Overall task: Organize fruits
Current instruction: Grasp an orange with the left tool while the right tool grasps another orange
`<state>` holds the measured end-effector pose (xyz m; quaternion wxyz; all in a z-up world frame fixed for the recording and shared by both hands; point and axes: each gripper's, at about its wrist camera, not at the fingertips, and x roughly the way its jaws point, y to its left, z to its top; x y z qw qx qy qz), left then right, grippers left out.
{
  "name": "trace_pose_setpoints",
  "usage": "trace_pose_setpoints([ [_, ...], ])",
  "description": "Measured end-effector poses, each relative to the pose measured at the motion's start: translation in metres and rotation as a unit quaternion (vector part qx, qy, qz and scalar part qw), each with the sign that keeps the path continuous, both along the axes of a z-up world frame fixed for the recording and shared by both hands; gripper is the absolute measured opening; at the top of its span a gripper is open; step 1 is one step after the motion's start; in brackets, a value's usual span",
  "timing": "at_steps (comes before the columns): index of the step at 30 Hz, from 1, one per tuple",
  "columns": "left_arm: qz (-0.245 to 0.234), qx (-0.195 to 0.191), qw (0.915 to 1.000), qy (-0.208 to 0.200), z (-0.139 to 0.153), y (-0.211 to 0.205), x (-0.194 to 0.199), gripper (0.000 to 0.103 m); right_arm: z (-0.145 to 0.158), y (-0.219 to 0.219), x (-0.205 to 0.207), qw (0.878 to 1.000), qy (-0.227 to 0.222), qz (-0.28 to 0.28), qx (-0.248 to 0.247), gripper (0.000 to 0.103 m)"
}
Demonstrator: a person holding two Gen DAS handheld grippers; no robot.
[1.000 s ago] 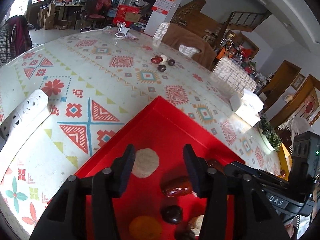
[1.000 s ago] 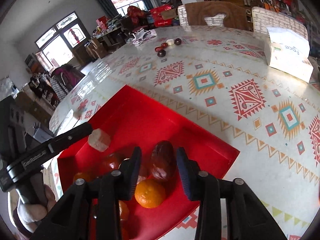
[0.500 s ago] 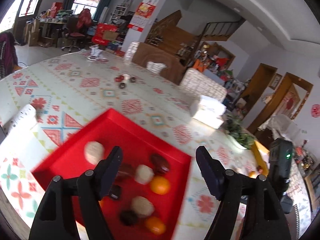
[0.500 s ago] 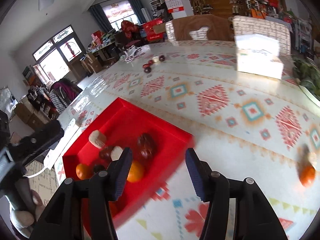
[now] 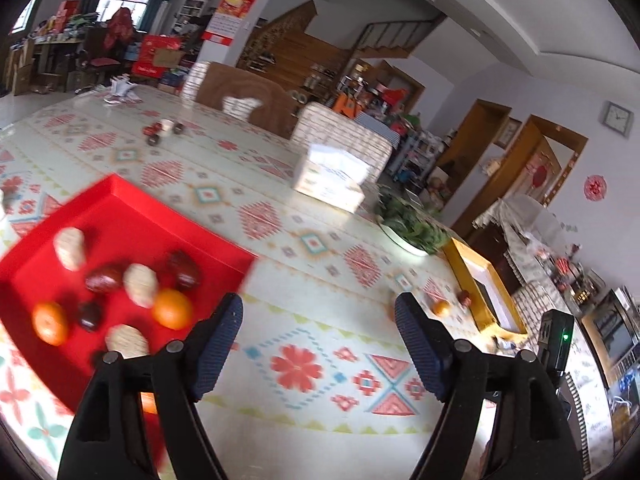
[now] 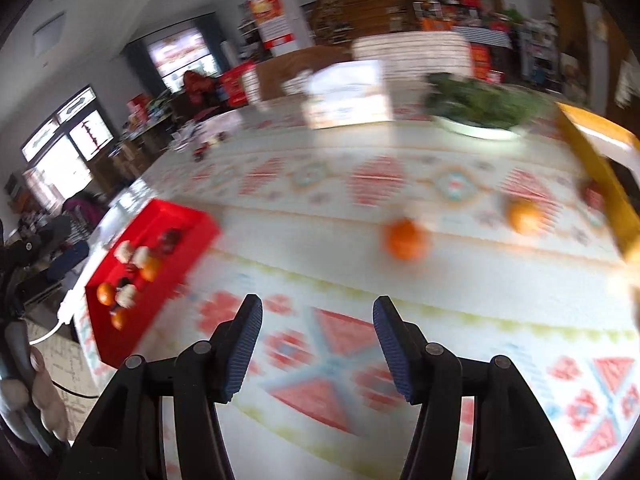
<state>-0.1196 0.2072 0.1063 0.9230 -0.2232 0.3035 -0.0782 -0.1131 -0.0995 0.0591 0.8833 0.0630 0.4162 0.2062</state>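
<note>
Both grippers, left gripper and right gripper, have just been opening and stand wide, nothing between the jaws. Step in hand appears to be travel from the red tray to loose fruit. The next move likely calls for the right gripper to reach ahead and straddle the tangerine.

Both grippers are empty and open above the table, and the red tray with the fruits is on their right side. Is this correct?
Not entirely. Both the left gripper and the right gripper are indeed open and empty, but the red tray lies to their left, as both wrist views show.

One red tray, two loose oranges, one tissue box.
</note>
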Motion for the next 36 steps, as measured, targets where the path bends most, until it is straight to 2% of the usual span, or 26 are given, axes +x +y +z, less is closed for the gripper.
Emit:
trace_pose_setpoints([
  [6, -0.047, -0.001, 0.9985, 0.025, -0.019, -0.052, 0.021, 0.079, 0.000, -0.098, 0.000, 0.995, 0.004, -0.096, -0.014, 0.063],
  [12, -0.074, 0.021, 0.9958, 0.050, -0.034, -0.081, 0.039, 0.080, -0.002, -0.143, 0.026, 0.989, 0.007, -0.149, -0.005, 0.063],
  [16, -0.081, 0.037, 0.9941, 0.063, -0.041, -0.092, 0.054, 0.080, -0.011, -0.145, 0.064, 0.987, 0.022, -0.159, 0.018, 0.063],
  [22, -0.107, 0.050, 0.9907, 0.067, -0.050, -0.116, 0.087, 0.080, -0.024, -0.129, 0.110, 0.988, 0.034, -0.152, 0.008, 0.063],
  [30, -0.175, 0.103, 0.9768, 0.070, -0.072, -0.177, 0.130, 0.079, -0.039, -0.112, 0.131, 0.989, 0.034, -0.140, -0.021, 0.062],
  [36, -0.183, 0.142, 0.9695, 0.079, -0.082, -0.201, 0.151, 0.077, -0.040, -0.112, 0.131, 0.990, 0.027, -0.134, -0.023, 0.048],
])
